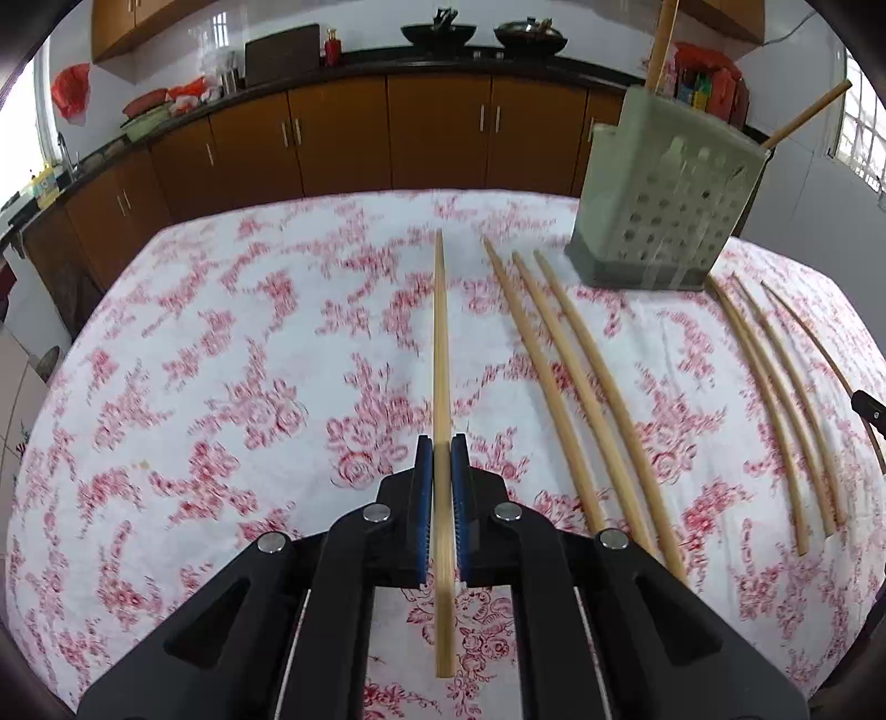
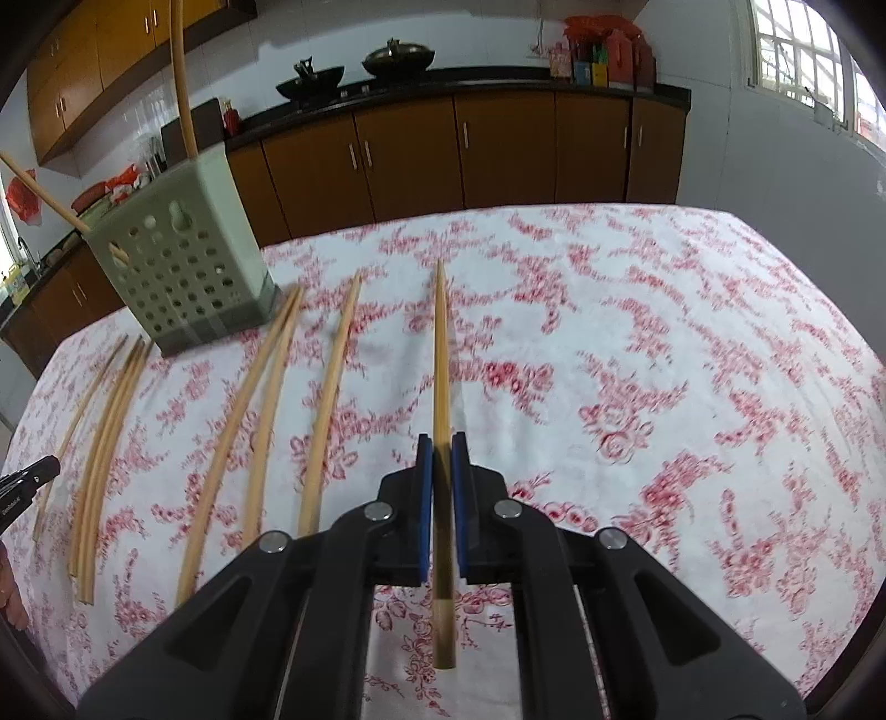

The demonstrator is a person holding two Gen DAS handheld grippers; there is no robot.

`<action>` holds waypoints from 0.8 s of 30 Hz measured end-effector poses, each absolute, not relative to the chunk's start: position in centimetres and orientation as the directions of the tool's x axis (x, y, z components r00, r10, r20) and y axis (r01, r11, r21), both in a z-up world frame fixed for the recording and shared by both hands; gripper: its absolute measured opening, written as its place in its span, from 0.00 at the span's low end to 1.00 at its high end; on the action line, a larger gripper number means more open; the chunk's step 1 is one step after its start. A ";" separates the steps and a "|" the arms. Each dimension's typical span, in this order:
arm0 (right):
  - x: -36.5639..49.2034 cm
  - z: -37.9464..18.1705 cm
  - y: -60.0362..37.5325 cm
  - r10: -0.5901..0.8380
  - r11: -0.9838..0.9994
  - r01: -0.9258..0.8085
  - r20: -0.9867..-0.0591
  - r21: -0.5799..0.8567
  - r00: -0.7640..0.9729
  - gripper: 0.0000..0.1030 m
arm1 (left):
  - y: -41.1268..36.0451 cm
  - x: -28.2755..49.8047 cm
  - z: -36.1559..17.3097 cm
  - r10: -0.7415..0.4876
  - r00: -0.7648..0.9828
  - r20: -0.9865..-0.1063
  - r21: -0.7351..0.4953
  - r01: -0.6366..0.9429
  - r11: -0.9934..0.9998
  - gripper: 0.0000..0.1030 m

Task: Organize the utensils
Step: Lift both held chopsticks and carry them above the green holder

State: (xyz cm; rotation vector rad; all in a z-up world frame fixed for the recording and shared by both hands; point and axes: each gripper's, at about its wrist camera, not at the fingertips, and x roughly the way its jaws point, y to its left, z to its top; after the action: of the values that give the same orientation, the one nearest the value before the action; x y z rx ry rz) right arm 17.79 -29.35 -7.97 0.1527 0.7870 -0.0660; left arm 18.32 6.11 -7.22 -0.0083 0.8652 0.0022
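6 loose chopsticks (image 1: 559, 382) flank the perforated holder (image 1: 664, 205).

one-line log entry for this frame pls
left gripper: shut on chopstick | right gripper: shut on chopstick | holder: two chopsticks inside | others on tablecloth

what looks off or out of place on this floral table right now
Nothing damaged or spilled. Loose wooden chopsticks lie across the floral tablecloth, while the perforated grey-green plastic holder has two leaning askew in opposite directions.

chopsticks on cloth (image 1: 559, 387): 6 | held chopsticks (image 1: 441, 354): 2 | holder (image 1: 659, 188): 1 | chopsticks in holder (image 1: 662, 44): 2
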 end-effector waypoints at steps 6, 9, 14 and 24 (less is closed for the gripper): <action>17.1 -5.4 -29.9 -0.008 0.986 0.116 -0.656 0.122 0.754 0.08 | 6.2 17.9 -3.8 -0.021 0.717 -0.696 -0.027 0.003 1.000 0.07; 16.8 -4.0 -30.0 -0.007 0.985 0.113 -0.626 0.129 0.780 0.08 | 6.1 17.7 -2.1 -0.031 0.751 -0.660 -0.038 0.007 0.999 0.07; 16.7 -2.0 -30.1 -0.005 0.984 0.106 -0.580 0.141 0.815 0.08 | 6.4 17.3 0.2 -0.042 0.795 -0.605 -0.058 0.009 0.998 0.07; 16.3 1.1 -29.7 -0.002 0.985 0.090 -0.504 0.149 0.864 0.08 | 6.6 16.5 3.2 -0.058 0.847 -0.528 -0.082 0.017 0.996 0.07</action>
State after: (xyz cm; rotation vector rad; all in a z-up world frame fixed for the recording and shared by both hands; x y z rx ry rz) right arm 16.34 -29.71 1.06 0.1698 0.5262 -0.0485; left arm 16.48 6.56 3.23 -0.0755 0.5584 -0.0399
